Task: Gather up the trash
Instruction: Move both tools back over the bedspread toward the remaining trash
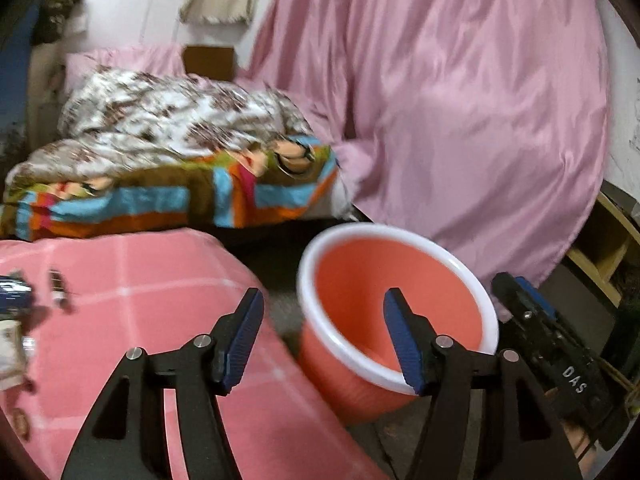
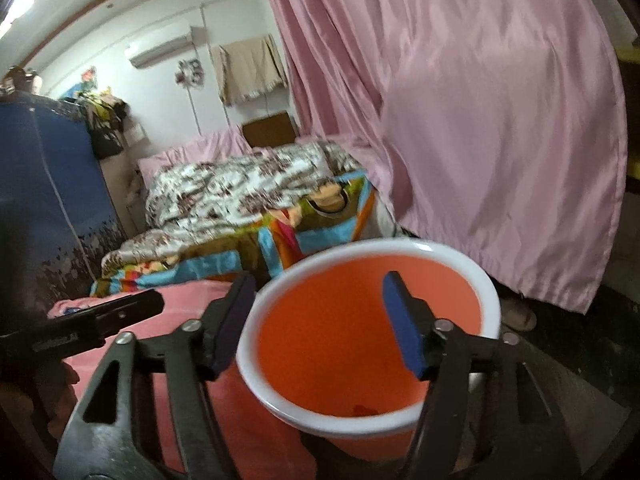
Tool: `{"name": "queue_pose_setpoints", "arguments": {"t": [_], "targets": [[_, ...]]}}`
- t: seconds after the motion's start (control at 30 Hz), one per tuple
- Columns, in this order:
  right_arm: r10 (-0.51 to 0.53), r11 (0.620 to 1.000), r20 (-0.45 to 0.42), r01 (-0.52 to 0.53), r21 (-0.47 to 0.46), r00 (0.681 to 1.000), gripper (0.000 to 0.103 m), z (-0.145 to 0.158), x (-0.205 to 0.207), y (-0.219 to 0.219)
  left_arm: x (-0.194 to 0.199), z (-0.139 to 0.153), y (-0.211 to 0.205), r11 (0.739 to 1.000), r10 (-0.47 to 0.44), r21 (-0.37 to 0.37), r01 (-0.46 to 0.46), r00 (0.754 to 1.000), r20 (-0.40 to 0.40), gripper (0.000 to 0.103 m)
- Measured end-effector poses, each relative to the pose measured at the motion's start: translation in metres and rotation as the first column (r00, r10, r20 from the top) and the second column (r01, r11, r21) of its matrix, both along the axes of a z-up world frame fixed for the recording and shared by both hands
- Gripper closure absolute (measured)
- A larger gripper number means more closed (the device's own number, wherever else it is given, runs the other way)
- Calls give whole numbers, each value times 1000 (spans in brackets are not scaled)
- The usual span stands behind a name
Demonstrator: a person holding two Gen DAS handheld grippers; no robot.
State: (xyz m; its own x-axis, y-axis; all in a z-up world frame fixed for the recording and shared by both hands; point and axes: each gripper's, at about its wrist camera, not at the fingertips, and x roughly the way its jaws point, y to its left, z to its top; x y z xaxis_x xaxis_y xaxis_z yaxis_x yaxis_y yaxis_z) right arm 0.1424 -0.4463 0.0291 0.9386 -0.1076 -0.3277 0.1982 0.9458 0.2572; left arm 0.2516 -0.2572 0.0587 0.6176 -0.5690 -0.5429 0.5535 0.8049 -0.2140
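Left wrist view first: we had our left hand-held gripper (image 1: 324,336) spread wide with nothing between its blue pads, hanging over the gap between the pink checked worktop (image 1: 132,300) and the orange bucket (image 1: 400,300). That bucket, white-rimmed, sat just beside the worktop's edge, tilted toward us. Off at the far left of the cloth lay a few scraps of trash (image 1: 16,320), a dark blue wrapper and some pale bits, too blurred for us to name with any certainty. Our right hand-held gripper (image 1: 524,300) showed as a dark shape just right of the bucket.

From the right wrist view, our right hand-held gripper (image 2: 320,316) was also parted and holding nothing, poised directly above the bucket's (image 2: 360,320) mouth; its left finger stood outside the rim, its right finger over the orange interior. A small dark speck sat near the bottom. The left gripper (image 2: 158,304) poked in from the left above the pink cloth (image 2: 120,360). Behind, a bed (image 2: 256,208) carried a floral quilt over a striped blanket, and a pink curtain (image 2: 480,120) hung at the right.
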Motion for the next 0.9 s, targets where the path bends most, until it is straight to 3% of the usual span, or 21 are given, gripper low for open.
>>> {"name": "queue_pose_setpoints", "arguments": {"t": [0.1, 0.17, 0.3, 0.33, 0.67, 0.9], "targets": [[15, 999, 65, -13, -32, 998, 17, 12, -4, 19, -7, 11, 28, 998, 56, -24, -55, 997, 44, 36], [33, 998, 102, -28, -51, 994, 10, 18, -5, 31, -13, 17, 48, 993, 109, -55, -104, 991, 83, 21], [71, 995, 189, -56, -81, 979, 0, 30, -10, 57, -29, 30, 90, 975, 210, -114, -193, 964, 166, 11], [81, 994, 208, -64, -85, 975, 0, 32, -12, 62, -33, 33, 101, 968, 238, -123, -217, 953, 189, 3], [223, 971, 335, -180, -155, 915, 0, 48, -15, 129, -79, 39, 194, 923, 386, -145, -357, 862, 328, 2], [304, 948, 358, -245, -201, 883, 0, 50, -14, 173, -100, 31, 254, 880, 475, -160, -448, 810, 344, 2]]}}
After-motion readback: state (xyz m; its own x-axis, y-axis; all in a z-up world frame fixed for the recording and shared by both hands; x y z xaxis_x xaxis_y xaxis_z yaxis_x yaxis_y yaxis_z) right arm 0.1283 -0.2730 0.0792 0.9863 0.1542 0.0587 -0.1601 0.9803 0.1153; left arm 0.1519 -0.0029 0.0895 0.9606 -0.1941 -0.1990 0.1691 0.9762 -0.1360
